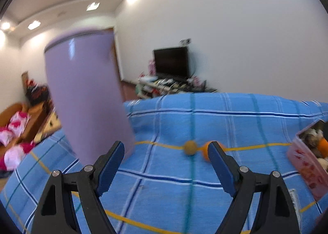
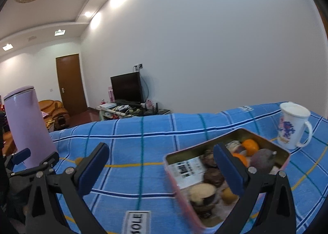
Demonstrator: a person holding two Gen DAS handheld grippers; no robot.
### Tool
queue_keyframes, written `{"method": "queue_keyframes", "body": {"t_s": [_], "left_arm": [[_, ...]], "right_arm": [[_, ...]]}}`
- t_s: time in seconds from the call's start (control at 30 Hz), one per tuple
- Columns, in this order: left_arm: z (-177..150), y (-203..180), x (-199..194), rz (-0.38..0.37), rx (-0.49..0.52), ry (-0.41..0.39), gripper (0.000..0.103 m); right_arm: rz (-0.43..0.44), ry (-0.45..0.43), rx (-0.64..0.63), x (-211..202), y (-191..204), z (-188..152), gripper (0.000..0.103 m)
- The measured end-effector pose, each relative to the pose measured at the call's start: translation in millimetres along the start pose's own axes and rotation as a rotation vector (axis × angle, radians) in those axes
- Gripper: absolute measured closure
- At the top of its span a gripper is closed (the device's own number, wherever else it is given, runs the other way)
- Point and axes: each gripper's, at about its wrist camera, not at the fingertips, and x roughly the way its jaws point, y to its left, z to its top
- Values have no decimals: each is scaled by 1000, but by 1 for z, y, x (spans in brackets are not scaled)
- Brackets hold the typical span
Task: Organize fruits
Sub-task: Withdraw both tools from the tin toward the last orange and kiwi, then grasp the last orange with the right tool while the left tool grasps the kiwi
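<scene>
Spread tongs [image 2: 162, 167] over fruit-filled tin [image 2: 180, 184]

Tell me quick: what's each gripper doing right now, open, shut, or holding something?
Left gripper: open, holding nothing; small brown fruit and orange lie ahead on the blue cloth.
Right gripper: open, empty, beside the fruit tin.

We look low and close along each claw across the table [image 1: 174, 115] toward its far edge; both views share the lilac tumbler [image 1: 86, 94] and fruit tin [image 2: 184, 153].

blue checked cloth [image 2: 155, 131]; lilac flask [image 2: 28, 125]; pink tin [image 2: 180, 184]; orange fruit [image 1: 206, 149].
</scene>
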Motion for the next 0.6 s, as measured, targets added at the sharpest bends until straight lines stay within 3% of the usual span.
{"method": "queue_keyframes", "body": {"t_s": [0.17,0.33,0.47,0.53,0.6], "left_arm": [[-2,22,19,89,-38,89,19],[-2,30,30,193,8,109,19],[-4,43,41,221,1,146,19],[-4,48,45,223,-7,172,19],[-5,53,50,226,-21,203,19]], "right_arm": [[35,74,-45,19,23,-2,0],[89,150,-74,41,47,-5,0],[156,256,-119,68,74,-9,1],[188,307,-142,81,88,-12,7],[209,357,-161,95,99,-14,20]]}}
